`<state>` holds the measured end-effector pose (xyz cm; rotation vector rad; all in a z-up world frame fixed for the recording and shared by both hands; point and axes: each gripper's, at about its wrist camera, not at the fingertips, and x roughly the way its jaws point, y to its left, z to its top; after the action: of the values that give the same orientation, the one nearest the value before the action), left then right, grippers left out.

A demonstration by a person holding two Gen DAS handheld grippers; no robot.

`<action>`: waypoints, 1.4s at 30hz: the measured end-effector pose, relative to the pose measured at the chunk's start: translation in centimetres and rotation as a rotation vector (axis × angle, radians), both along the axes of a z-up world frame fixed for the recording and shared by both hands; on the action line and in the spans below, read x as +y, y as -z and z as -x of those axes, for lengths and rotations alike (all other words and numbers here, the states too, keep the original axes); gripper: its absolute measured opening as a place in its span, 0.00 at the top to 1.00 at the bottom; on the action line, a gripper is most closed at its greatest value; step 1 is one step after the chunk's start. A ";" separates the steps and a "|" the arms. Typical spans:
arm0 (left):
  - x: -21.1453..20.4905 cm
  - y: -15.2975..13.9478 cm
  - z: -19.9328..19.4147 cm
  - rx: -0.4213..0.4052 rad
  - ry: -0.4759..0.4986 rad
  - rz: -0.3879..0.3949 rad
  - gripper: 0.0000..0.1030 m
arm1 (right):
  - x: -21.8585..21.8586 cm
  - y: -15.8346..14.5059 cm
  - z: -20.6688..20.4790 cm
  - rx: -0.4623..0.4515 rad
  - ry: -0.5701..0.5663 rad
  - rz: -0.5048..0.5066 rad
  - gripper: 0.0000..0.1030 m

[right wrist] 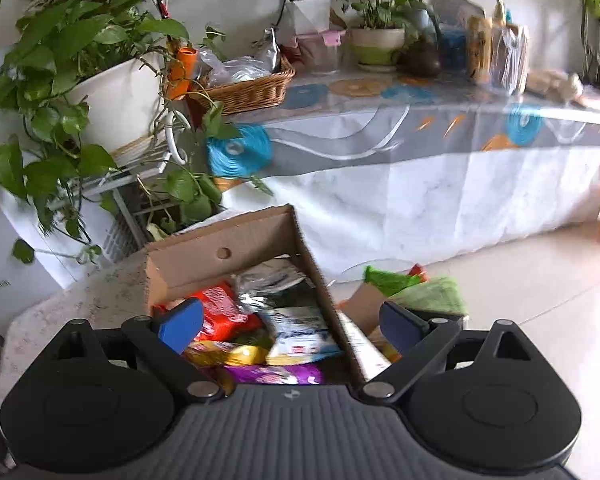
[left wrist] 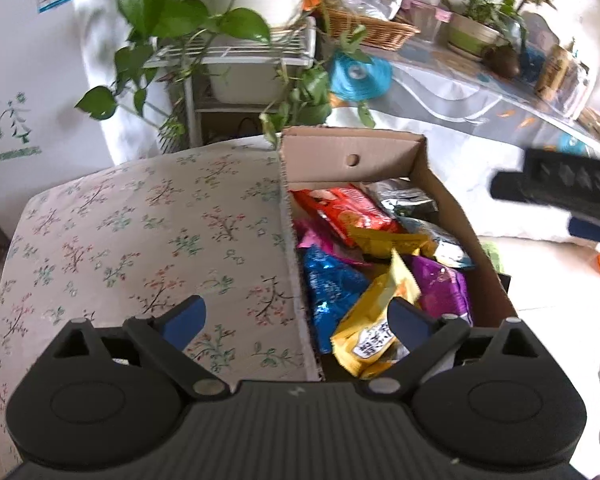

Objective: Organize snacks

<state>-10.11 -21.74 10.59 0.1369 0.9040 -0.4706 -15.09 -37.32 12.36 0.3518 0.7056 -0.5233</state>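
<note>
Floral tablecloth (left wrist: 148, 232), cardboard box (left wrist: 352, 156) of snack packets at its right edge.
Left gripper (left wrist: 298, 322) straddles the box's left wall, jaws wide, grasping nothing; right gripper (right wrist: 292, 326) straddles the right wall (equally released). Bare cloth lies open leftward; yellow packet (left wrist: 374, 320) tops the heap.

From my left wrist camera the cardboard box (left wrist: 352, 156) loses its near end behind the gripper body, so I can't see how far the snack packets (left wrist: 364, 264) run, and the lower ones are buried under the top layer. The right gripper (left wrist: 572, 200) enters at the right edge with only part of its fingers in frame, and the print on the yellow packet (left wrist: 370, 332) is too small for me to read. From my right wrist camera the box is motion-blurred, and the green things on the floor (right wrist: 416, 286) beyond its wall are too smeared to identify.
</note>
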 end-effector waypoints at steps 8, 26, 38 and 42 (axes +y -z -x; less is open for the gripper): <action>0.5 -0.3 -0.5 0.014 -0.054 0.012 0.05 | 0.4 1.3 1.4 0.074 -0.008 -0.024 0.00; -2.0 -0.2 -2.2 -0.003 -0.080 -0.088 0.04 | 0.1 2.3 -0.4 0.175 -0.016 -0.031 0.00; -2.8 0.1 -3.4 -0.006 -0.044 -0.157 0.05 | -0.2 2.7 -1.5 0.212 -0.022 -0.026 0.00; -3.0 0.2 -3.6 -0.012 -0.039 -0.176 0.05 | -0.1 2.7 -1.8 0.220 -0.025 -0.026 0.00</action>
<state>-6.53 -24.72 10.36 0.2822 0.9341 -0.3535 -13.33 -37.45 9.62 0.3120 0.9293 -0.5347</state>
